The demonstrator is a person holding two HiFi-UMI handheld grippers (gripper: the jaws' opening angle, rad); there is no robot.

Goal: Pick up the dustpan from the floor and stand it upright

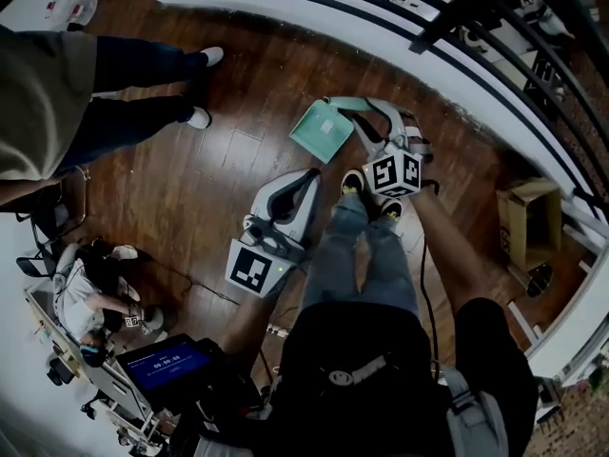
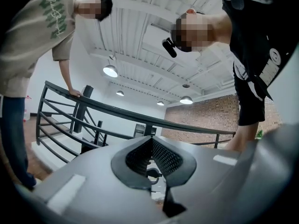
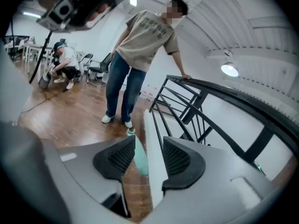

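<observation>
The dustpan [image 1: 322, 129] is on the wooden floor [image 1: 219, 169] at 12 o'clock from my shoes. In the right gripper view it shows edge-on [image 3: 138, 155], close by the white base of the railing [image 3: 210, 92]. My right gripper [image 1: 366, 122] sits at its 3 o'clock, released: the jaws are apart with the pan between them, hard by the left pad. My left gripper [image 1: 306, 181], at 7 o'clock, is clenched on nothing. A person [image 1: 143, 93] stands at 9 o'clock.
</observation>
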